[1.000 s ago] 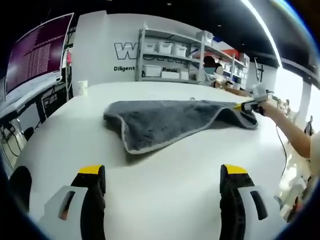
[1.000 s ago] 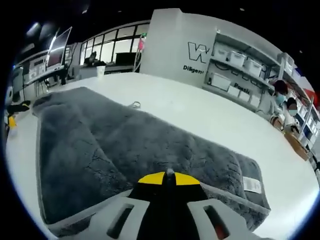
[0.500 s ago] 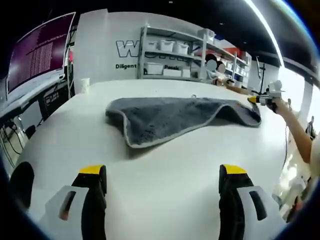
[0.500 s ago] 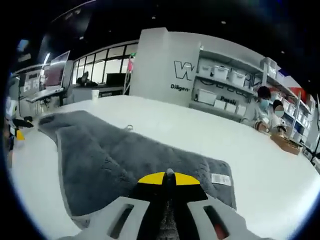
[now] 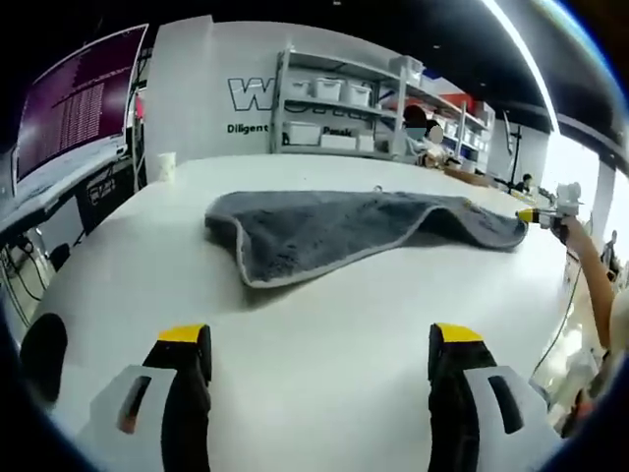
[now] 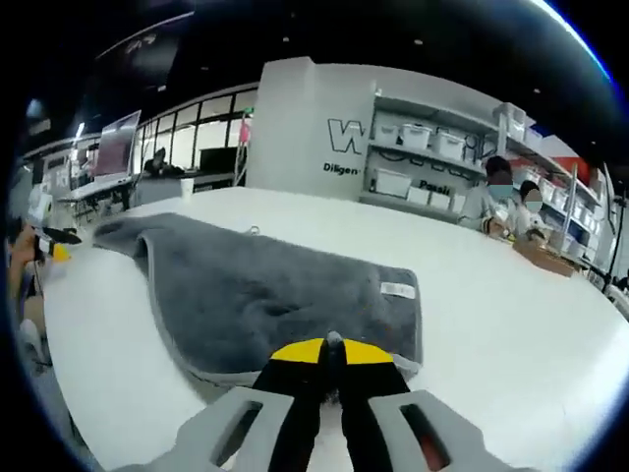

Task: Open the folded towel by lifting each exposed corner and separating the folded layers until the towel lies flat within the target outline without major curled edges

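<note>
White table (image 5: pixel 324 334) fills the big room, with shelves (image 5: pixel 334 108) of white boxes along the far wall at 12 o'clock in the left gripper view. A big screen (image 5: pixel 74 98) glows purple at 10 o'clock, and a paper cup (image 5: pixel 165 167) stands near the table's far left edge.

The gray towel (image 5: pixel 334 231) lies on the table toward 12 o'clock from the left gripper (image 5: pixel 319 383). That gripper hangs over bare table, well apart from the towel, with its two jaws spread wide and nothing between them. Plenty of bare table lies between the jaws and the towel's near edge. The towel's pale trimmed edge runs down its left side and along the front. One part is folded over, so a loose flap points toward 7 o'clock. The middle of the towel is humped up a little. Its right end stretches out to 3 o'clock, where the right gripper (image 5: pixel 539 215) meets its corner at the end of a person's arm (image 5: pixel 590 275).

In the right gripper view, the right gripper (image 6: pixel 332 366) has its jaws pressed together on the towel's (image 6: pixel 265 290) near edge. The towel spreads away toward 10 o'clock, with a white tag (image 6: pixel 397 289) near its right edge. Its left edge curls up in a ridge. Bare table (image 6: pixel 511 315) lies open at 3 o'clock. People (image 6: pixel 506 202) sit far off at 2 o'clock.
</note>
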Demonstrator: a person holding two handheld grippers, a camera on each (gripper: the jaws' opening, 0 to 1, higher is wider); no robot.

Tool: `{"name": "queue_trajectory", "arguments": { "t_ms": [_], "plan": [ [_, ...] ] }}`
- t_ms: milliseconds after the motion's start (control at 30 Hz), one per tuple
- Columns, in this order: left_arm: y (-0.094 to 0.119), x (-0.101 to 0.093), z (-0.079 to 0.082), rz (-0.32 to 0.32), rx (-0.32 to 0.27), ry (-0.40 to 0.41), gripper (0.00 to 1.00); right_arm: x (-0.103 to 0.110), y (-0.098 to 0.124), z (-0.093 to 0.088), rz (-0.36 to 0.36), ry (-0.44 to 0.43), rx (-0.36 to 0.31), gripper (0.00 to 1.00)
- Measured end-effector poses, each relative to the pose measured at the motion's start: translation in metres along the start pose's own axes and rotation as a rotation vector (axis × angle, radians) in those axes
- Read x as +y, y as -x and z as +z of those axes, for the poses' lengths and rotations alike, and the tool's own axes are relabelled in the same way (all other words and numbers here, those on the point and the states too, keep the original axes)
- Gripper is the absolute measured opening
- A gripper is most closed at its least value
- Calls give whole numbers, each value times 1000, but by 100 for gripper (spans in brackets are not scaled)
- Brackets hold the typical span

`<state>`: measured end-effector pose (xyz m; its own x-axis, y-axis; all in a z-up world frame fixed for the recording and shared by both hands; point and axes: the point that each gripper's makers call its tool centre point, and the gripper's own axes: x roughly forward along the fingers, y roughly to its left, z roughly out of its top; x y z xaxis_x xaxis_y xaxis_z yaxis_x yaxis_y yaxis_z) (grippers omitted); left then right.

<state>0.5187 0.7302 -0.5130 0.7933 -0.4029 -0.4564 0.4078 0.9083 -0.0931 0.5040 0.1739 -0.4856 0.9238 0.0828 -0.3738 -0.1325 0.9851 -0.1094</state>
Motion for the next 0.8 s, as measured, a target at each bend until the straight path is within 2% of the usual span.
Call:
{"name": "queue_trajectory", "arguments": {
  "t_ms": [167,233,433,500,600,667,700,733,800],
  "plan": [
    [0,-4,0,-5,3,-5,89,-8,8,-18,-18,-49,15,0],
    [0,-4,0,-6,3,-4,89,-10,9,-27,-30,-64,42,0],
    [1,-5,2,-12,0,2,89,-1,10,-47,-13,-49,104,2],
    [2,-5,2,-11,1,2,89,-5,13,-50,-34,-90,111,3],
    [3,-5,1,-13,4,1,88,-7,20,-44,-42,-116,91,6],
    [4,-5,1,-13,6,4,88,-8,25,-39,-57,-123,83,15],
    [4,-4,1,-12,4,8,88,-9,27,-37,-65,-127,78,23],
    [4,-4,1,-11,1,13,88,-9,30,-34,-69,-140,63,34],
    [5,-3,2,-11,-4,21,88,-4,32,-27,-34,-209,29,47]
  ]
}}
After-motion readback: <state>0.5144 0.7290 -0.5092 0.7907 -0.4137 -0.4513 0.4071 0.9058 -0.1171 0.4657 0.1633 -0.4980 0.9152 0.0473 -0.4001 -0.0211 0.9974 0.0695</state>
